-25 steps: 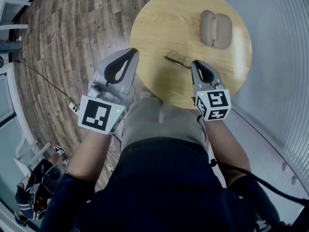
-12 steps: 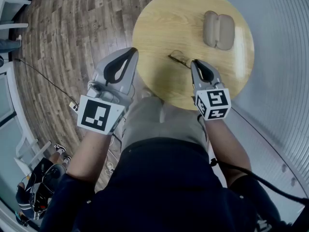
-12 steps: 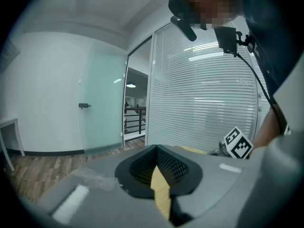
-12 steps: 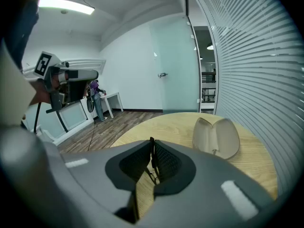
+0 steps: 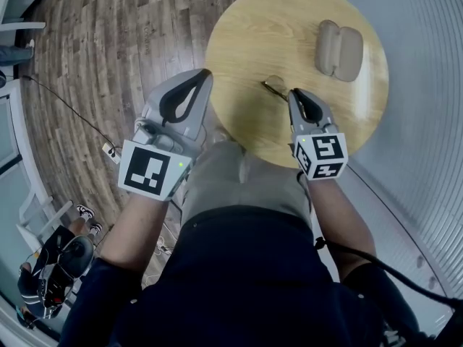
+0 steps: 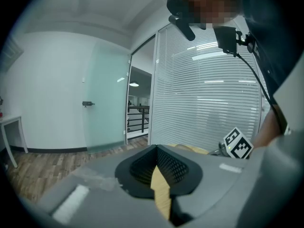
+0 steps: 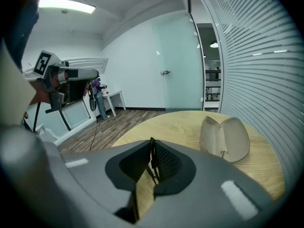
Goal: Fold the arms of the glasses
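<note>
A round wooden table [image 5: 246, 35] stands on a plank floor [image 5: 108, 49] next to a wall of slatted blinds [image 5: 427, 121]. The right gripper [image 5: 295, 92] has its jaws drawn narrow, pinched on the glasses [image 5: 273, 85]. In the right gripper view a thin dark part of the frame runs up between the pads at the tips. The rest of the glasses juts out just beyond the tips, to their left, low over the tabletop. Further ahead of this gripper, and a little to its right, an open beige glasses case [image 5: 340, 49] lies on the table. The left gripper [image 5: 205, 73] hangs well to the right gripper's left, at the table's edge. Its jaws are together at the tips, with nothing between them.
</note>
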Demonstrator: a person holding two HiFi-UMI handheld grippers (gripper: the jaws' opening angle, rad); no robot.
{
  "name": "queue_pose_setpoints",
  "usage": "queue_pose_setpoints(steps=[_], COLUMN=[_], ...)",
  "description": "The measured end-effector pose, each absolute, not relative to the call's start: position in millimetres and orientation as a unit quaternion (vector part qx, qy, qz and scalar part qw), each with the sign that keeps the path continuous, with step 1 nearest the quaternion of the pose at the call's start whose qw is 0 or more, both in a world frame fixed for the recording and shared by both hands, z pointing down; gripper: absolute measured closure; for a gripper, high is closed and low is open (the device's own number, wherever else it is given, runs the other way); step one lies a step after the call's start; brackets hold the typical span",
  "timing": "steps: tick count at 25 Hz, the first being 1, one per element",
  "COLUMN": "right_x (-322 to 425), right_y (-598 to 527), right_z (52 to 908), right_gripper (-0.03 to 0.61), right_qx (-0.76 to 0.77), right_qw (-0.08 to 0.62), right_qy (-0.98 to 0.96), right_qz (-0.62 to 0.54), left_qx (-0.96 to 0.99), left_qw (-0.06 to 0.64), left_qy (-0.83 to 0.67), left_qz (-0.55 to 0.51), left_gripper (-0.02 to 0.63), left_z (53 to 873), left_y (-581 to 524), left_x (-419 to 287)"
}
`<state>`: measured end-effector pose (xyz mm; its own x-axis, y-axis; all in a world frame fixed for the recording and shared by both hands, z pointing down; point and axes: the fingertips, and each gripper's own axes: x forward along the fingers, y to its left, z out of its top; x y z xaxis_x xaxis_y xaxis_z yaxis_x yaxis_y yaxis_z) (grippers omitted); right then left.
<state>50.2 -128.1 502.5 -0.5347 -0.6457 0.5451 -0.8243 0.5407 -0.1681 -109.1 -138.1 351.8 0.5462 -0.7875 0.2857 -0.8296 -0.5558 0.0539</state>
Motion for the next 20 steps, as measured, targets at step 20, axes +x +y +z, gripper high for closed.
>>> queue_pose_setpoints(steps=[20], right_x=[21], right_y=[-149], right_z=[527], right_gripper=[0.546], right_qx=[0.394], right_qw=[0.236], right_qy=[-0.860], right_qz=[0.221], left_qx=[0.852], left_qw=[0.126], left_qy=[-0.493], left_qz=[0.123], left_gripper=[0.612], left_z=[378], left_y=[-149], left_x=[-139])
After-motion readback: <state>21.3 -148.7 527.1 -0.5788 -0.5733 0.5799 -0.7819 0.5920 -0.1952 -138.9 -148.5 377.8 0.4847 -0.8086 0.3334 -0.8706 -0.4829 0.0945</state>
